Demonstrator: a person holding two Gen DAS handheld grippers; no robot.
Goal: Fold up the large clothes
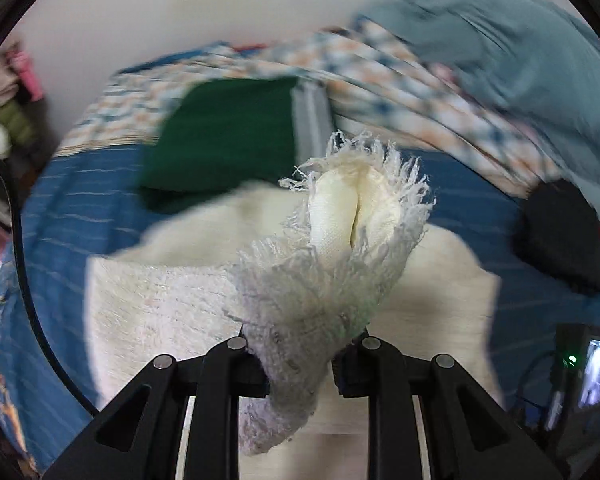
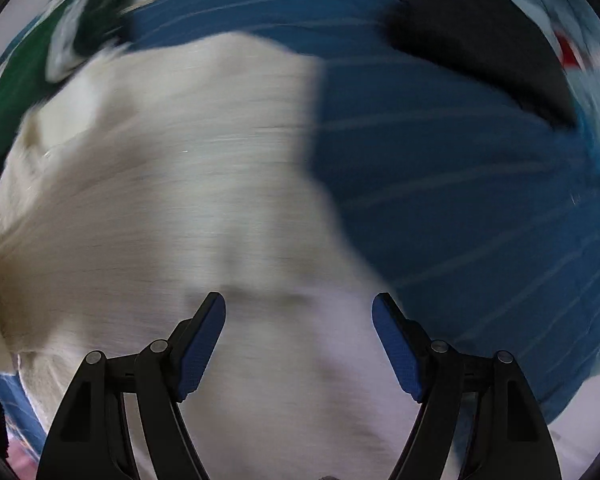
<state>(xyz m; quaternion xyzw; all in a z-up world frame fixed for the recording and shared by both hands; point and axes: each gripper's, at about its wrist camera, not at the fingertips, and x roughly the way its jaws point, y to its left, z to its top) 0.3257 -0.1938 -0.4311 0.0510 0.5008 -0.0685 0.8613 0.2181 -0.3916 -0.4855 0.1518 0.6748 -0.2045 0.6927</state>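
Observation:
A large white cloth with a fringed edge (image 1: 160,300) lies spread on a blue striped bedsheet (image 1: 80,208). My left gripper (image 1: 354,208) is shut on the fringed edge. The fabric wraps over both fingers, hides them and hangs down towards the camera. In the right wrist view the same white cloth (image 2: 180,180) fills the left and middle, blurred by motion. My right gripper (image 2: 299,304) hovers over it, pointing down. Its jaws stand wide open, the blue pads (image 2: 204,344) bare, with nothing between them.
A folded dark green garment (image 1: 228,140) lies beyond the white cloth. A black garment (image 2: 480,40) sits on the blue bedsheet (image 2: 460,200) at the right. A patterned blanket (image 1: 380,72) and a light blue garment (image 1: 500,40) are heaped behind. A small screen device (image 1: 592,372) stands at the lower right.

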